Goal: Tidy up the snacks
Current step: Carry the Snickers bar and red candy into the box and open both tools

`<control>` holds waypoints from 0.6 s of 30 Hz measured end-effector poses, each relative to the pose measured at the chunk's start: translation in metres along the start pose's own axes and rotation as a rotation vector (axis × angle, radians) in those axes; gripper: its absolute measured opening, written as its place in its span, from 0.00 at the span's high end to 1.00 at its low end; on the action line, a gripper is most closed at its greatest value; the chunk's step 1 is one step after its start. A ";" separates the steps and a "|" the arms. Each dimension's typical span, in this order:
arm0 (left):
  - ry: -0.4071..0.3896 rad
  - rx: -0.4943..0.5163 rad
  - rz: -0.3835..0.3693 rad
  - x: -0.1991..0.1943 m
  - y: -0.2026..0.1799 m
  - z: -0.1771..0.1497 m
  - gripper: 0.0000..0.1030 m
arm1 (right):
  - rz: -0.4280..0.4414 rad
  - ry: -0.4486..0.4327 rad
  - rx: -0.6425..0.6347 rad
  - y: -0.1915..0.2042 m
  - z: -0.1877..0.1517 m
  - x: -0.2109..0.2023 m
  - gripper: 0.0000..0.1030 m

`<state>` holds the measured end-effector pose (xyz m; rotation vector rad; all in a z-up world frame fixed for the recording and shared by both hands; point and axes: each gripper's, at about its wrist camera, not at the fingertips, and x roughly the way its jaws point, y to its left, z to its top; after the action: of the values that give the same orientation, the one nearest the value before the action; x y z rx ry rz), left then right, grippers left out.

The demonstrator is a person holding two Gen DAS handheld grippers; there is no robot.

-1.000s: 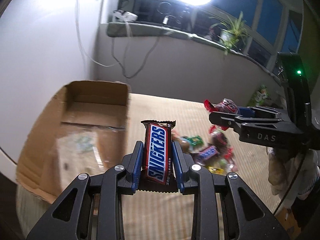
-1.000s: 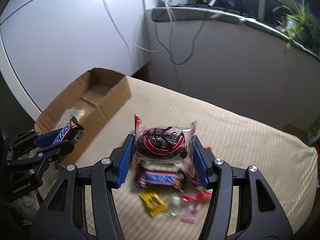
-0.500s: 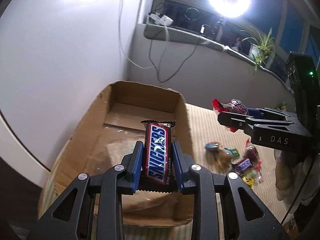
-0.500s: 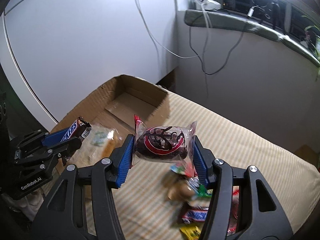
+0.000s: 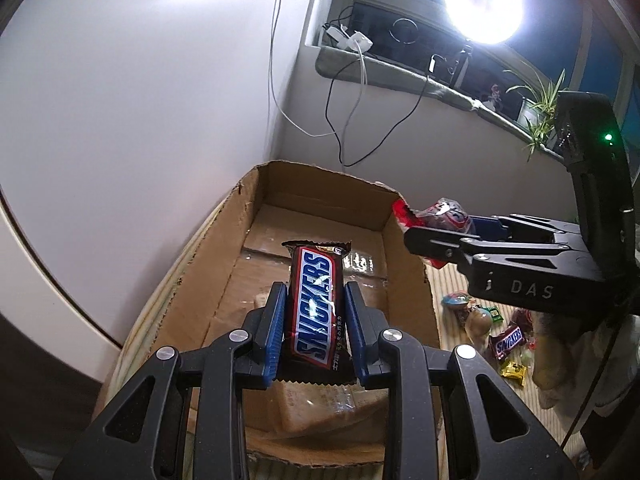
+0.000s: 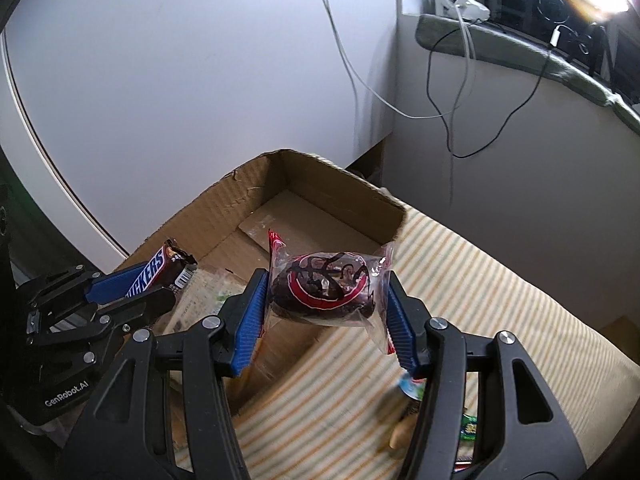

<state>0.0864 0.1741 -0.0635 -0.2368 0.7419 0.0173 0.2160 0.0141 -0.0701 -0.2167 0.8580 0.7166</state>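
The left gripper (image 5: 314,328) grips a Snickers bar (image 5: 315,304) between its blue pads (image 5: 275,332), jaws drawn narrow on the bar's two long edges. The bar stands nearly upright along the fingers, its crimped top end toward twelve o'clock, and it hangs above the open cardboard box (image 5: 408,280) — over the box floor, not touching it. Inside the box, under the bar, lies a flat clear-wrapped packet (image 5: 320,408), partly hidden by the gripper.

In the left wrist view the right gripper (image 5: 424,232) enters from three o'clock, just beyond the box's right wall. It clamps a clear packet with a round dark cake (image 6: 324,292) printed in red; in the right wrist view its jaws stand about half wide, pads pressed against both sides of the wrapper, the packet lying crosswise between them. Seen from that view, the cake hangs over the near right edge of the box, with the left gripper at nine o'clock.

The box rests on a striped beige surface (image 6: 480,280). On it, at about four o'clock from the box in the left wrist view, sits a small heap of loose snacks (image 5: 492,328) — another small Snickers, a yellow packet and several wrapped sweets. White and black cables (image 5: 344,112) hang down the wall at twelve o'clock.
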 end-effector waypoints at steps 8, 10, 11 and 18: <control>0.004 -0.008 0.003 0.002 0.003 -0.001 0.73 | 0.014 0.011 -0.016 0.010 0.003 0.012 0.42; 0.003 -0.008 0.004 0.001 0.004 -0.001 0.73 | 0.017 0.012 -0.018 0.011 0.004 0.013 0.42; 0.002 -0.009 0.005 0.001 0.004 -0.001 0.73 | 0.018 0.013 -0.019 0.011 0.004 0.014 0.42; -0.015 -0.008 0.016 -0.005 0.003 0.001 0.70 | 0.006 0.000 -0.011 0.015 0.007 0.011 0.37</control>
<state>0.0827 0.1770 -0.0602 -0.2379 0.7292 0.0366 0.2156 0.0338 -0.0723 -0.2239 0.8547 0.7275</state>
